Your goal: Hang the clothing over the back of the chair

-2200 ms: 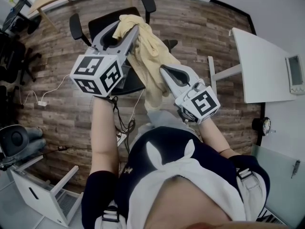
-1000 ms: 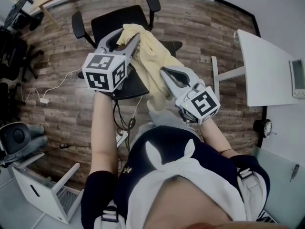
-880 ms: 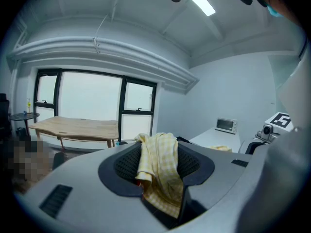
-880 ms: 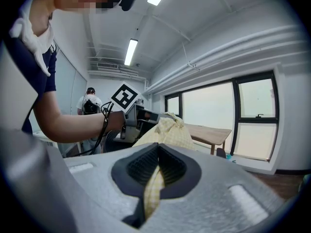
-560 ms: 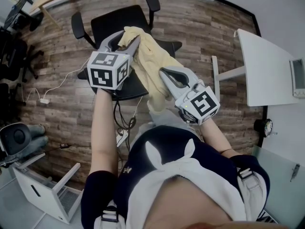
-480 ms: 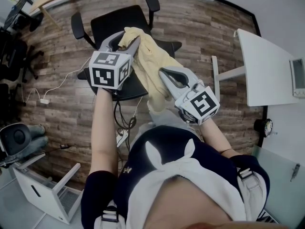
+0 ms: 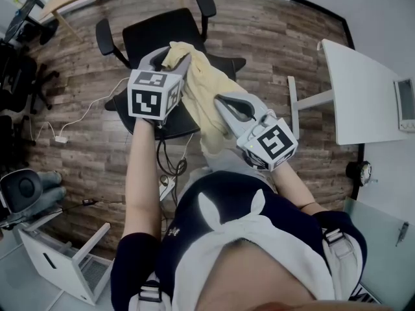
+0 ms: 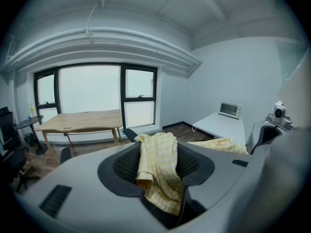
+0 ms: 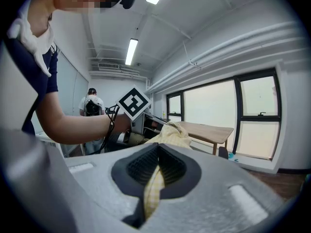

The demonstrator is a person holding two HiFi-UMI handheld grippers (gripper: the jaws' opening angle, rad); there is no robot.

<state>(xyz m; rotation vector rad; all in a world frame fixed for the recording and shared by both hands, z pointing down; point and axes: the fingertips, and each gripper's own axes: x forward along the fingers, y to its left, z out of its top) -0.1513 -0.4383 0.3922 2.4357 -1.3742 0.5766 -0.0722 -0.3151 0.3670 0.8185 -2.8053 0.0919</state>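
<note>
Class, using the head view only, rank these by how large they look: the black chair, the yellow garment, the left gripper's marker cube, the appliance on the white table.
1. black chair
2. yellow garment
3. marker cube, which looks larger because it is near the camera
4. appliance, partly cut off at the picture's edge

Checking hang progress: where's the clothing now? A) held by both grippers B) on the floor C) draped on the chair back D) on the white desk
A: the clothing is pinched in the left gripper and the right gripper, not draped over the chair.
</note>
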